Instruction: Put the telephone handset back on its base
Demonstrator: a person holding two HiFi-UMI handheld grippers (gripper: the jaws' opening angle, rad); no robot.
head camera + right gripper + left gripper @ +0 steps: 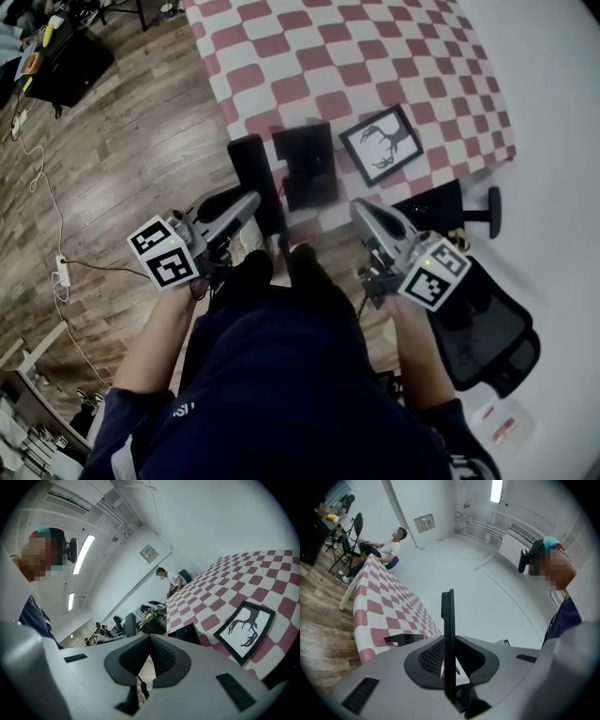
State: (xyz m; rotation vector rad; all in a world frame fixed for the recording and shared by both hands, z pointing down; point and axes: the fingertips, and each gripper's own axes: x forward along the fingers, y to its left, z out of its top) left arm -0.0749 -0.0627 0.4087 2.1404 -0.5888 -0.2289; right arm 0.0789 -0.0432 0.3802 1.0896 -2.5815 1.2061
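The black telephone handset point(251, 164) hangs over the near edge of the checkered table point(394, 56), and my left gripper point(253, 200) is shut on it. In the left gripper view the handset point(448, 616) stands upright and edge-on between the pads. The black telephone base point(309, 164) sits on the cloth just right of the handset; it also shows low in the left gripper view point(401, 639) and in the right gripper view point(190, 632). My right gripper point(362, 210) hovers off the table's near edge, right of the base, its jaws shut with nothing between them point(149, 638).
A framed antler picture point(380, 142) lies on the cloth right of the base. A black office chair point(487, 328) stands at my right. Cables and a power strip point(62, 272) run over the wooden floor at left. A seated person point(386, 548) is at the table's far end.
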